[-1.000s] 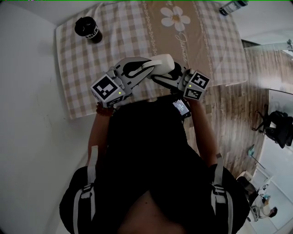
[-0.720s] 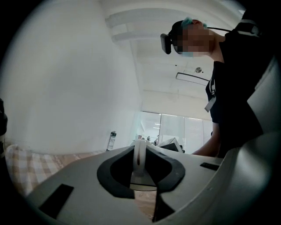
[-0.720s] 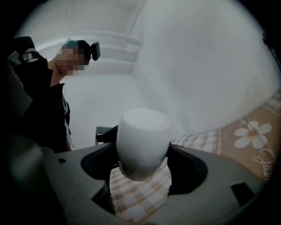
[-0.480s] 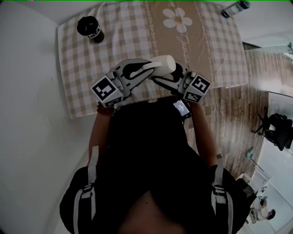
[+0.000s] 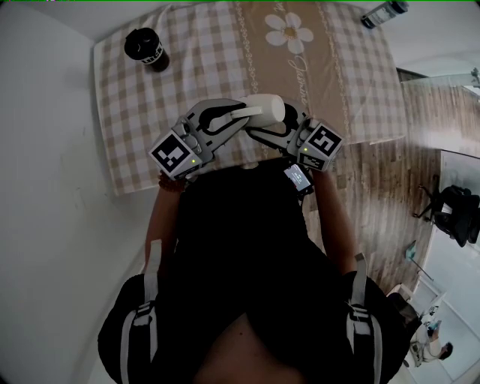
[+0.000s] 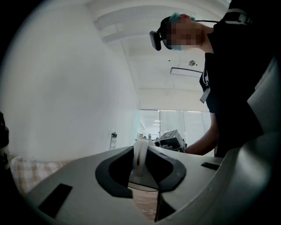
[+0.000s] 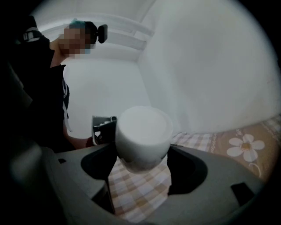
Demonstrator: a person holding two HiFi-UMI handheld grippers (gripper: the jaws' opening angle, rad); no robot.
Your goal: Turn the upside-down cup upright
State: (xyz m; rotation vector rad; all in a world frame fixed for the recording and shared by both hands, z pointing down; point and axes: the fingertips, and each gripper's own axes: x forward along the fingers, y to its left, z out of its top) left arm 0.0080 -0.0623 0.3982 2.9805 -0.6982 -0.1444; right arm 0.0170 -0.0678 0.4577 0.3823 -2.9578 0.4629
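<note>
A white cup [image 5: 264, 107] hangs on its side above the near edge of the checked table [image 5: 135, 112], held from both sides. My left gripper [image 5: 241, 114] reaches in from the left, and its pads are closed on the cup's thin handle [image 6: 140, 154]. My right gripper [image 5: 273, 124] comes from the right and is shut across the cup's round body [image 7: 142, 132]. In the right gripper view the cup's closed flat base faces up and toward the camera. The cup's mouth is hidden in every view.
A dark lidded tumbler [image 5: 146, 49] stands at the table's far left corner and a bottle [image 5: 382, 13] at the far right corner. A daisy print [image 5: 289, 31] marks the cloth's middle strip. White wall lies to the left and wooden floor [image 5: 390, 172] to the right.
Both grippers have rolled slightly with the cup between them. The left marker cube has slid a little down and left. The cup stays in the same spot.
</note>
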